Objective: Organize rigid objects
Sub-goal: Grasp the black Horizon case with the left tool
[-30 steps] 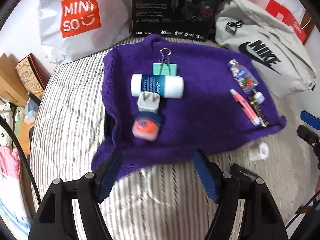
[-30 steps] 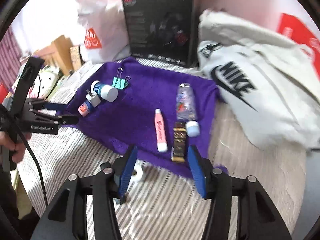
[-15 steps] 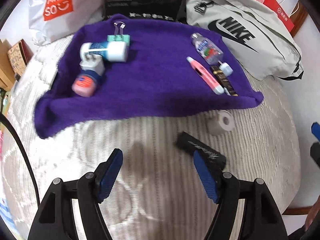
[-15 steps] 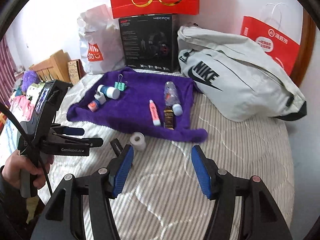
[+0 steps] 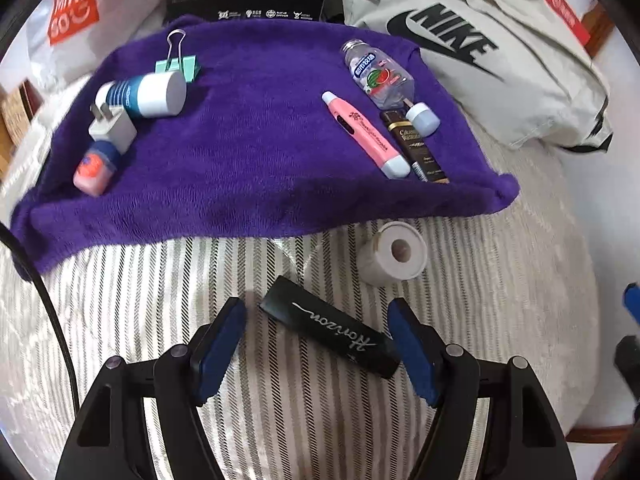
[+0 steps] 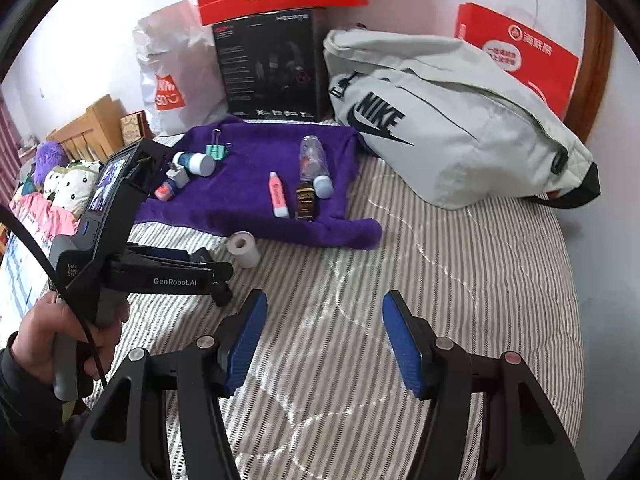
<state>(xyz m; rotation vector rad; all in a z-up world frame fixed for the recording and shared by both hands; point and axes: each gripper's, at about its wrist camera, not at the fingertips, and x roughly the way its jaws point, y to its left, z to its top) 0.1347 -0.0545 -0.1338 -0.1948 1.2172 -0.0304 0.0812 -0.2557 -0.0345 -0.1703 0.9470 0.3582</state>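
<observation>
- Here, nearest to me, my left gripper (image 5: 316,344) hangs with its jaws spread wide around the black Horizon case (image 5: 330,326), which lies slantwise on the striped bedcover (image 5: 160,320); I judge I am lined up to pinch it, though nothing grips it yet.
- My right gripper (image 6: 322,340) is also spread and holds nothing, hovering over bare bedcover, probably kept out of the way.
- Just beyond the case lies a white tape roll (image 5: 392,254), off the cloth, near its edge.
- Farther on, the purple towel (image 5: 248,160) carries two groups: charger, blue-and-white tube and mint binder clip to the left, pink pen (image 5: 366,134), dark tube and small bottle to the right, so it seems to be the sorting place.
- In the right view my left gripper hides most of the case, and the small labels are too fine to read.
</observation>
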